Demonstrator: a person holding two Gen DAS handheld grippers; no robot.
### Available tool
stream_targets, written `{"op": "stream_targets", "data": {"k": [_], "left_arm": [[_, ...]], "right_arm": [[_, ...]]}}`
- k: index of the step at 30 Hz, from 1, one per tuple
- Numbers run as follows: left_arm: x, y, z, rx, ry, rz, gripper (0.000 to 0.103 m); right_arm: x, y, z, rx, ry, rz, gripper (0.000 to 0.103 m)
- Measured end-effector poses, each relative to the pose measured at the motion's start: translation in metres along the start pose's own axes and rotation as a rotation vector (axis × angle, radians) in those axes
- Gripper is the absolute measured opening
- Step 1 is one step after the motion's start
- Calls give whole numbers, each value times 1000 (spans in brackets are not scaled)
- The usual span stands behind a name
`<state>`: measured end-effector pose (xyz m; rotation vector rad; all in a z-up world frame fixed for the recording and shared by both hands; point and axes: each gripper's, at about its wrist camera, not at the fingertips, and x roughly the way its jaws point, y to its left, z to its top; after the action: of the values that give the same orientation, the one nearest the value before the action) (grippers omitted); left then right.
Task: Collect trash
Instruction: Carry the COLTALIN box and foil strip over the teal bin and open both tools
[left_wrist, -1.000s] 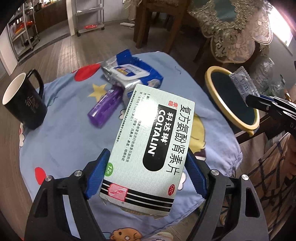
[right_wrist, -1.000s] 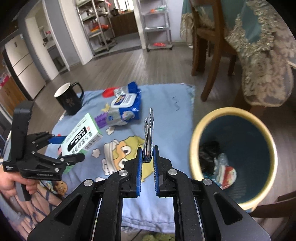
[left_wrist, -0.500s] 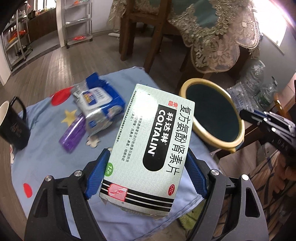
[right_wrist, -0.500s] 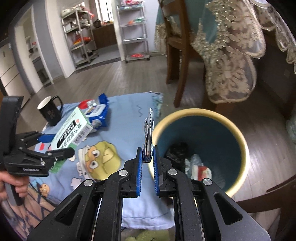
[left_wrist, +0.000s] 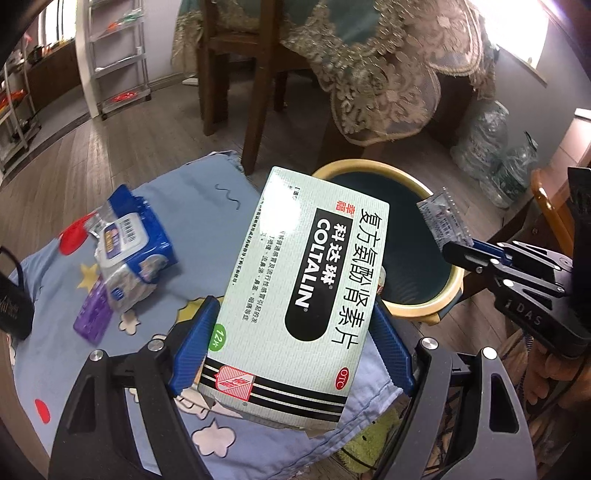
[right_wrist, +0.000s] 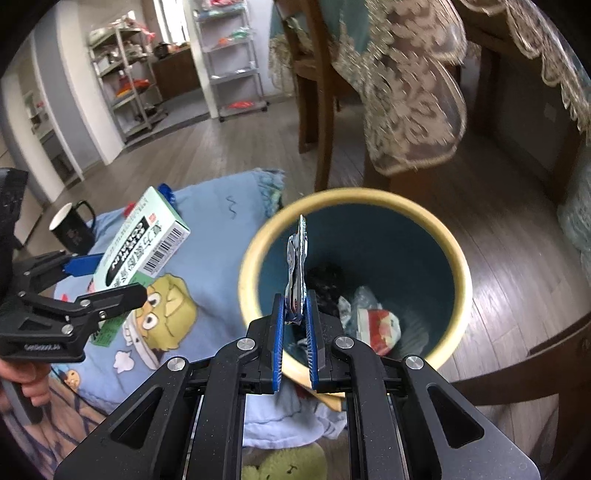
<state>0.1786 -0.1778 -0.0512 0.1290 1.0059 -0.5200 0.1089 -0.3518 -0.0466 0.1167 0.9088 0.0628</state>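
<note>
A pale green medicine box (left_wrist: 303, 288) printed COLTALIN is clamped by its long sides in my left gripper (left_wrist: 291, 332). The box's far end reaches the near rim of a yellow-rimmed, dark blue trash bin (left_wrist: 369, 164). From the right wrist view the same box (right_wrist: 147, 236) hangs above the blue cloth, left of the bin (right_wrist: 461, 266). My right gripper (right_wrist: 295, 310) is shut on a flat silver blister pack (right_wrist: 298, 258), held edge-on over the bin's mouth. A red and white wrapper (right_wrist: 376, 325) lies inside the bin.
On the blue cartoon cloth (left_wrist: 207, 206) lie a blue wet-wipes pack (left_wrist: 133, 243) and a purple item (left_wrist: 94, 314). A black mug (right_wrist: 72, 230) stands at its far left. Wooden chair legs (left_wrist: 258, 122) and a lace tablecloth (left_wrist: 388, 85) rise just behind the bin.
Both grippers have swung right towards the bin with their loads. The blister pack now stands over the bin's opening, and the box has come up to its rim.
</note>
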Motion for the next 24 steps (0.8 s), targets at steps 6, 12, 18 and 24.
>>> {"op": "stream_targets", "data": {"k": [6, 12, 18, 24], "left_arm": [[17, -17, 11, 31, 22, -11, 79], [33, -30, 19, 54, 34, -17, 79], [47, -38, 23, 64, 43, -27, 79], [60, -48, 29, 87, 49, -32, 79]], "right_arm": [[19, -17, -4, 51, 70, -33, 13], [23, -25, -6, 93, 87, -66, 25], [13, -33, -4, 131, 37, -78, 33], [-10, -53, -1, 224, -82, -116, 45]]}}
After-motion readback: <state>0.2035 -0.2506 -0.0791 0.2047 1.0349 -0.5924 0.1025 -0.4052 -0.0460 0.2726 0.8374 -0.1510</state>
